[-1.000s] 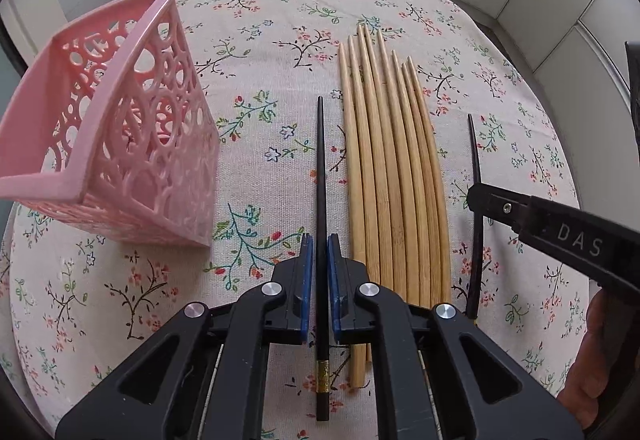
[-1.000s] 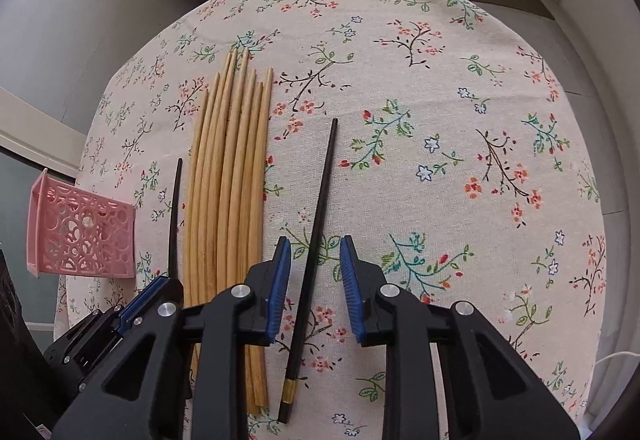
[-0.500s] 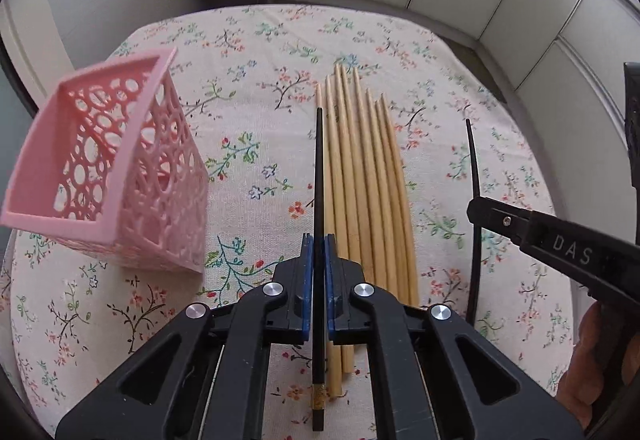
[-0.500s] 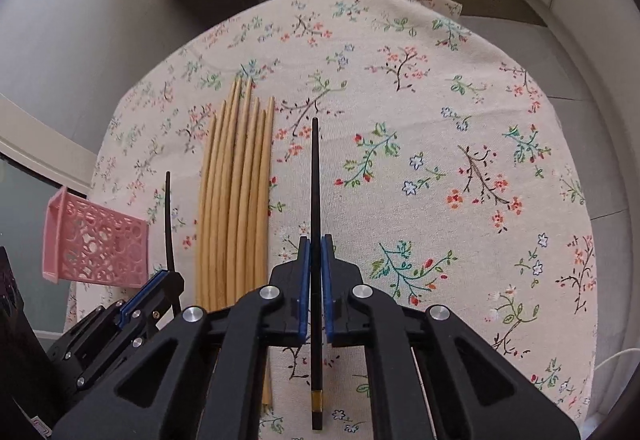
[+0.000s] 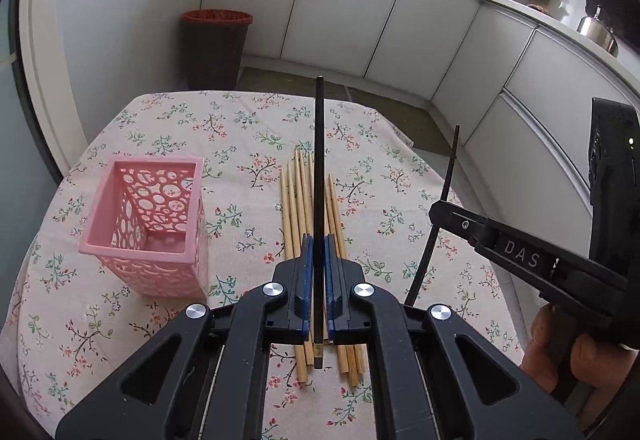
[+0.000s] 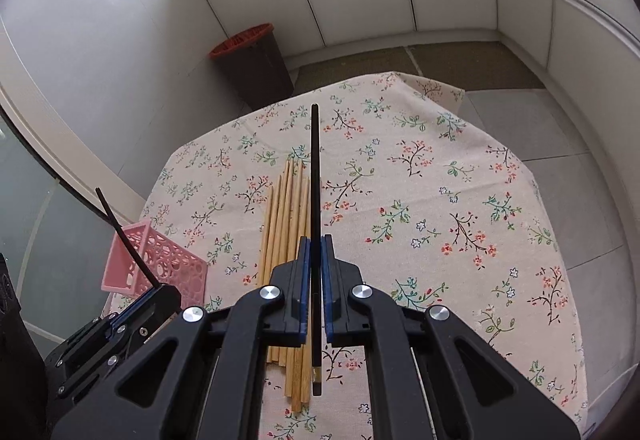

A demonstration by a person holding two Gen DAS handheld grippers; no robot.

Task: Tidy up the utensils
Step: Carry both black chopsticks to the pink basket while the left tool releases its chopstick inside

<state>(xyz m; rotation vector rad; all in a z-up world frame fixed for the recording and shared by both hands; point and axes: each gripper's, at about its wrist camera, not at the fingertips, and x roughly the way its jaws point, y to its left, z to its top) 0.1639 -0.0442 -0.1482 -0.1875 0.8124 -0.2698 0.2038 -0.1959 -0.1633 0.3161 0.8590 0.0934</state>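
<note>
My left gripper (image 5: 316,246) is shut on a black chopstick (image 5: 319,168), held up off the table with its tip pointing away. My right gripper (image 6: 316,248) is shut on a second black chopstick (image 6: 315,176), lifted the same way. Each gripper shows in the other's view: the right gripper (image 5: 440,214) at the right, the left gripper (image 6: 160,290) at the lower left. Several bamboo chopsticks (image 5: 298,208) lie side by side on the flowered tablecloth (image 5: 380,176), beneath both grippers. A pink openwork basket (image 5: 148,236) stands upright to their left, with nothing visible inside.
A dark waste bin (image 5: 216,48) with a red liner stands on the floor beyond the table's far edge. White cabinets (image 5: 344,0) curve round behind, with pots on the counter. A hand (image 5: 560,352) holds the right gripper's handle.
Both grippers closed on the black chopsticks that lay on the cloth and lifted them off the table. Both views tilted upward, so the cabinets and bin came into sight.
</note>
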